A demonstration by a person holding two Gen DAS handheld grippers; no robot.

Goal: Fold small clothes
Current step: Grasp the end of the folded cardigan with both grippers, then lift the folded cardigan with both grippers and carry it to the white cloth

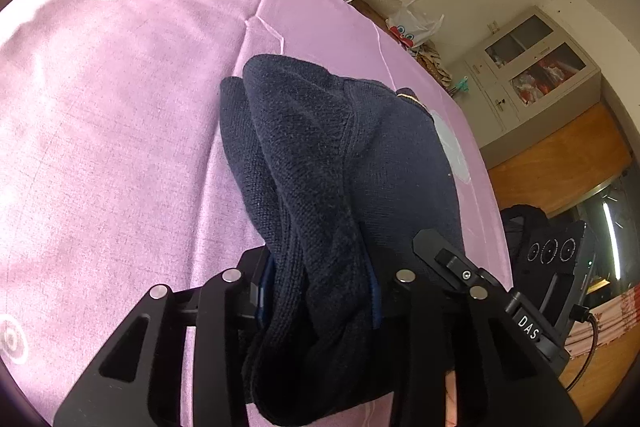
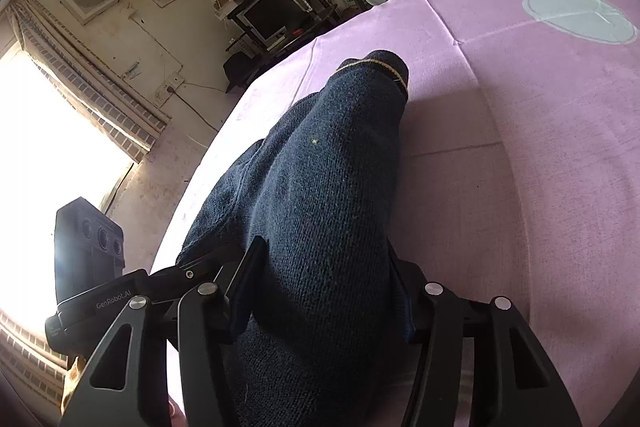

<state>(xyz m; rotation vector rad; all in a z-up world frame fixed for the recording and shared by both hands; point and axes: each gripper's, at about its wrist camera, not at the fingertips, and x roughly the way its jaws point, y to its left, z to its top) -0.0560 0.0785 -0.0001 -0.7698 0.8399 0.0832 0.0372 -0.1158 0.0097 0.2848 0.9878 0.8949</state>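
We hold a small dark navy knitted garment [image 1: 320,163] between both tools, and each one bites a bunched part of it. The left gripper [image 1: 320,291] is clamped on a thick gather of knit that fills the gap between its jaws, and the right gripper [image 2: 320,287] is clamped the same way on another gather, so the cloth spans from one tool to the other. We judge that this two-point hold is there to let us carry the garment as one piece and lay it out, since a single grip would leave it hanging in a lump.

The far end of the garment trails forward and rests on the pink cloth-covered surface [image 1: 120,127], while the near end is raised in our grip. In the right wrist view a ribbed cuff with a thin yellow stripe [image 2: 380,67] sits at the far tip, touching the pink cloth; the left wrist view shows a bit of the same yellow trim [image 1: 408,97] at the garment's right edge. This suggests a sleeve or leg opening pointing away from us.

The garment lies near the edge of the surface on the right gripper's left side, with open pink cloth beyond it on the other side. We judge the fold is at an early stage: the knit is still bunched and layered, not flat, so it needs spreading or drawing taut before a clean crease can be made. The thick knit will likely sag and slip if either grip loosens
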